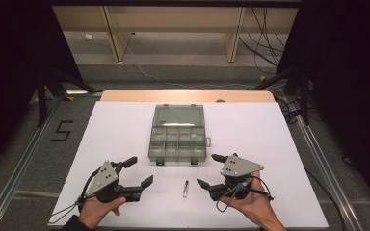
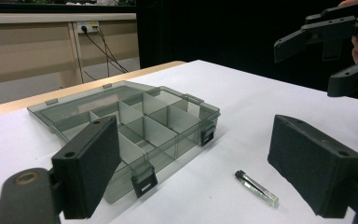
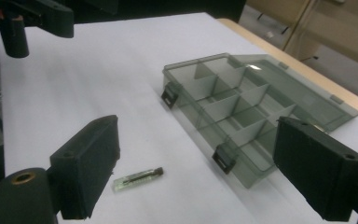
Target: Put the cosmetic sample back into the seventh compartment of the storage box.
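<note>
Vial lay flat on the white sheet, between the two grippers, touching neither, just in front of the box. Box sat open, lid folded back flat, grid compartments looked empty. Left gripper held low over the sheet left of the vial, jaws wide apart, nothing in them. Right gripper on the vial's right, jaws also spread, empty. Table edge showed beyond the sheet.

Smoky grey see-through organiser box (black latches), clear vial with black cap, white table cover
</note>
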Available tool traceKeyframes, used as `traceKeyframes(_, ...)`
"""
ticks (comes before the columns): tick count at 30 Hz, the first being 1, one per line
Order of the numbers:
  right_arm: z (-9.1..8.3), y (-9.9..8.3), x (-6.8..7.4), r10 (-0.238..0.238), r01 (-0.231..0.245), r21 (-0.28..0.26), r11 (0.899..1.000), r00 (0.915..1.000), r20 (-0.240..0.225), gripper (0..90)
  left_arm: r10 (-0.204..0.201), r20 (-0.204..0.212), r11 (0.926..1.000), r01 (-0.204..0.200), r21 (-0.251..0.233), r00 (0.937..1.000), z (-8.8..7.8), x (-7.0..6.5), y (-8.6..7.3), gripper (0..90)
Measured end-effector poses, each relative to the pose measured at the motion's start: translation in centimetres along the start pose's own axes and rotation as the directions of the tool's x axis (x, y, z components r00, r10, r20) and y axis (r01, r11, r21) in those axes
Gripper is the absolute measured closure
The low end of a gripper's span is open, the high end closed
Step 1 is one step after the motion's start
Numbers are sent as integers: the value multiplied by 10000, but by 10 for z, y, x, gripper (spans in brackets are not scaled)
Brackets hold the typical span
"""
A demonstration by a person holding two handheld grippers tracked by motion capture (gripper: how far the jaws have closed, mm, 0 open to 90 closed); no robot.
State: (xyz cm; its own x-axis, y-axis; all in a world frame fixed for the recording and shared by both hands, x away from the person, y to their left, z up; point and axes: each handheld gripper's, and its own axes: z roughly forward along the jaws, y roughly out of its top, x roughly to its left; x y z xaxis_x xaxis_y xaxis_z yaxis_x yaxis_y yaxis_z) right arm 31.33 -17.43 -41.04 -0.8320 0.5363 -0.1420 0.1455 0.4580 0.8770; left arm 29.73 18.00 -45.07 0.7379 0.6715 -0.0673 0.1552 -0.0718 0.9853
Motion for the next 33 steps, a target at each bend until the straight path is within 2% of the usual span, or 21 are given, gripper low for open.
traceKeyframes(3,6,4,1,-193,210,457,9987,9991,-371,158,13,5,10000,-13,1,10000,0,0,0,159)
traceKeyframes(9,14,6,2,-359,441,955,9945,9957,-858,158,33,11,10000,-33,0,10000,0,0,0,159)
traceKeyframes(16,27,9,5,-786,1012,1618,9816,9870,-1405,159,33,16,10000,-33,-5,10000,0,0,0,159)
traceKeyframes(24,38,13,5,-816,1173,2059,9715,9814,-1738,159,29,18,10000,-29,-12,10000,0,0,0,159)
traceKeyframes(33,54,18,7,-862,1403,2660,9537,9750,-2049,160,92,48,10000,-92,-25,9999,0,0,1,158)
